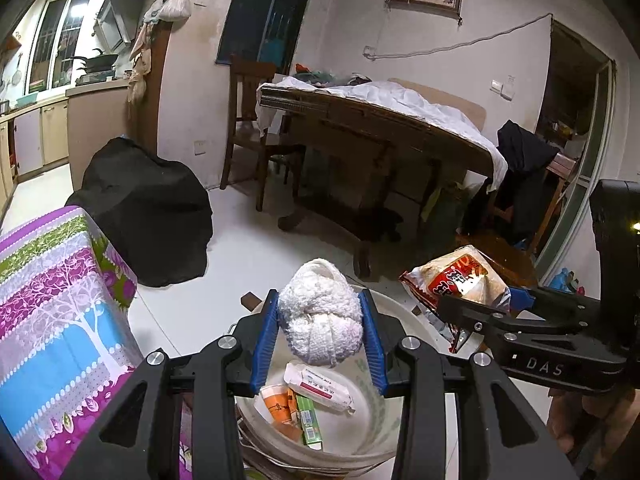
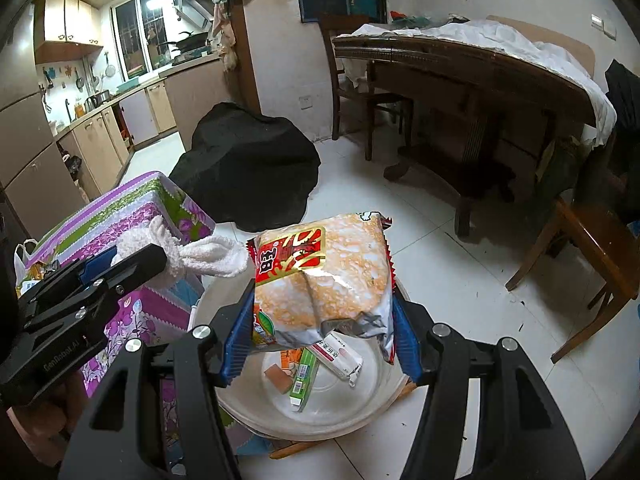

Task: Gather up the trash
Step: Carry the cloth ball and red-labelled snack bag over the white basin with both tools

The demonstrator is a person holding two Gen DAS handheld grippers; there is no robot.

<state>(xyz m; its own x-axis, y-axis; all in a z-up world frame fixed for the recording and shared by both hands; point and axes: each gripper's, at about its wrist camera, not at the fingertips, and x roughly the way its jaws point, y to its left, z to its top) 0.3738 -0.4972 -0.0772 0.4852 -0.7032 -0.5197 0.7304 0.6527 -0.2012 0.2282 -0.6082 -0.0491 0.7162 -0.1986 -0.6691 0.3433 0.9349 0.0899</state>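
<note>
At far left a patterned cloth (image 1: pixel 60 300) covers a surface beside the white basin (image 1: pixel 384 396). The left gripper (image 1: pixel 320 320) is clamped on a white fluffy cloth ball (image 1: pixel 320 312), held over the basin, where a white packet (image 1: pixel 320 388), an orange wrapper (image 1: pixel 276 402) and a green box (image 1: pixel 308 420) lie. To the right, the right gripper (image 2: pixel 320 340) pinches a red-and-orange snack bag (image 2: pixel 324 280) between its blue pads (image 2: pixel 240 340), above the basin's right side.

White fuzzy rag (image 1: pixel 320 316) & orange snack bag (image 2: pixel 324 280) held above white bin (image 2: pixel 372 412) w/ wrappers (image 2: pixel 336 354) inside.
</note>
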